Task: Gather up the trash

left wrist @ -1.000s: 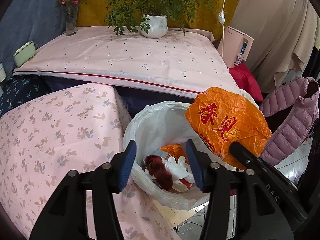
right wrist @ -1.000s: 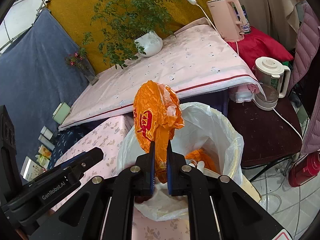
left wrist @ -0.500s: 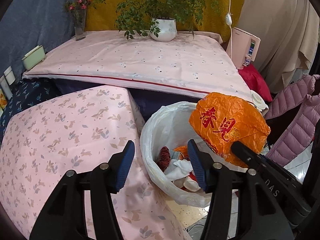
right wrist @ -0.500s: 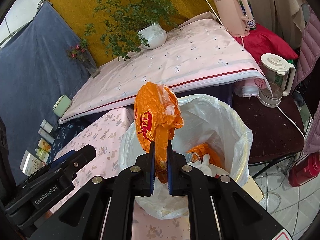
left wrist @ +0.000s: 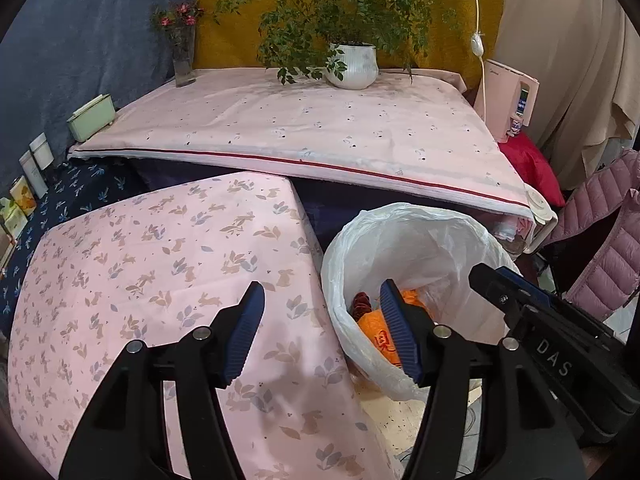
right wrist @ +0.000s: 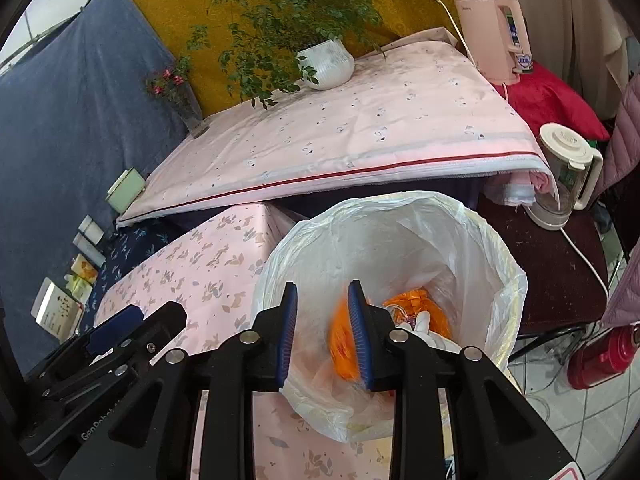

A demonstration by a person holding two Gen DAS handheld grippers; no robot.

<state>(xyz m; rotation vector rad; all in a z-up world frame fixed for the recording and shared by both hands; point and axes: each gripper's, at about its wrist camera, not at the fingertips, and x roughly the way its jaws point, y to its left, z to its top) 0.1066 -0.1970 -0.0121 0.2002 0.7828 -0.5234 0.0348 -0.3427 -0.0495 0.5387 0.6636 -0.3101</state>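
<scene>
A bin with a white plastic liner [right wrist: 360, 240] stands beside the low table, with orange and white trash [right wrist: 416, 312] at its bottom. My right gripper [right wrist: 322, 292] hangs over the bin's mouth with its jaws opening. The crumpled orange plastic bag [right wrist: 342, 340] shows blurred just below the jaws, free of the pads and inside the liner. In the left wrist view the bag [left wrist: 376, 334] lies in the bin [left wrist: 400, 232], with the right gripper [left wrist: 496, 280] above the rim. My left gripper [left wrist: 322, 292] holds nothing and its jaws are opening, between the table's edge and the bin.
A low table under a pink rabbit-print cloth [left wrist: 160, 260] sits left of the bin. Behind it is a larger covered table with a potted plant [left wrist: 352, 66] and a flower vase [left wrist: 184, 60]. A glass kettle [right wrist: 564, 176] stands on a dark stool, with a red flask [right wrist: 600, 356] on the floor.
The right gripper's jaws have parted and let go of the orange bag, which has dropped from above the rim into the bin. The left gripper has shifted left, toward the low table.
</scene>
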